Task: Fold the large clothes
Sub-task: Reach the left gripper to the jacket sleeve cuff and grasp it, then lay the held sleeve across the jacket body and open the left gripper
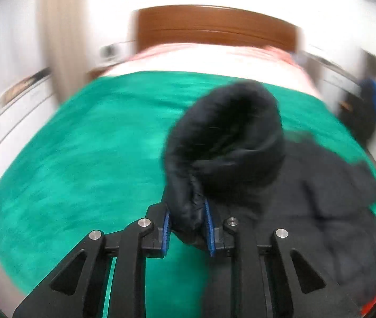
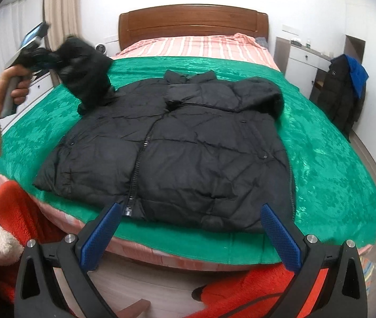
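Observation:
A black puffer jacket [image 2: 182,145] lies front up, zipped, on the green blanket [image 2: 328,164] over the bed. Its right sleeve [image 2: 264,95] is folded across the chest. My left gripper [image 1: 186,228] is shut on the cuff of the left sleeve [image 1: 225,132] and holds it lifted above the bed's left side; it also shows in the right wrist view [image 2: 47,59] with the raised sleeve [image 2: 87,79]. My right gripper [image 2: 190,228] is open and empty, above the bed's foot near the jacket hem.
A wooden headboard [image 2: 193,23] and a pink striped sheet [image 2: 196,46] are at the far end. White drawers [image 2: 301,63] and a chair with dark and blue coats [image 2: 347,92] stand right. A curtain [image 2: 61,5] hangs left. Red fleece [image 2: 18,212] is below.

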